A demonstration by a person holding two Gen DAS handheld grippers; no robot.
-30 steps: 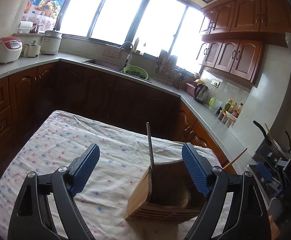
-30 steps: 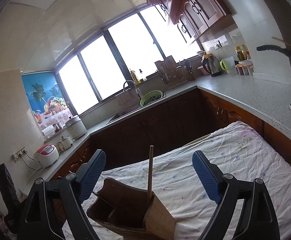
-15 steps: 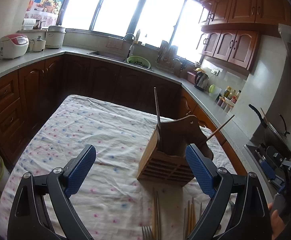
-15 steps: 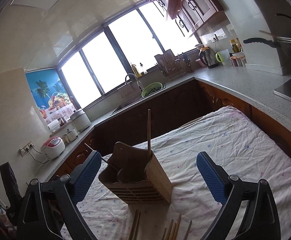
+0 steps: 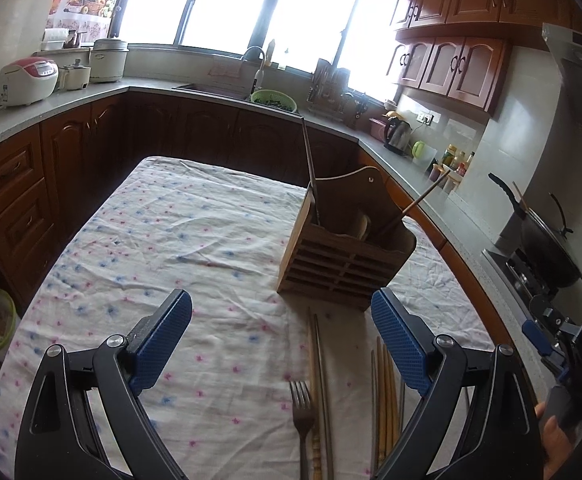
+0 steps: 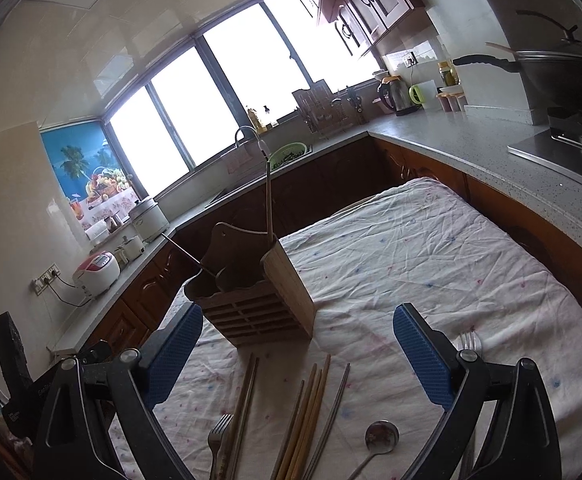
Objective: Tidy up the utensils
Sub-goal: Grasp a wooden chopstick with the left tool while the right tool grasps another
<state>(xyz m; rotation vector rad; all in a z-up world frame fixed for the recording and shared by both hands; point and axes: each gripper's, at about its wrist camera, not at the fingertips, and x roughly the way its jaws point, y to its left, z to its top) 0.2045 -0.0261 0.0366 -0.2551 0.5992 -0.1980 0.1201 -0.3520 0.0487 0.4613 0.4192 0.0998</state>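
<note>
Floral tablecloth (image 5: 163, 248); spoon (image 6: 381, 436) only in right view; both jaws wide apart, empty

Bright bay windows (image 5: 251, 4), dark wood cabinets (image 5: 451, 60), grey counter (image 6: 471, 136).

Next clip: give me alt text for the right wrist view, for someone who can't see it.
The open right claw hovers over a floral tablecloth, facing a slatted wooden utensil holder with two sticks standing in it. In front lie wooden chopsticks, metal chopsticks, a fork and a metal spoon.
</note>
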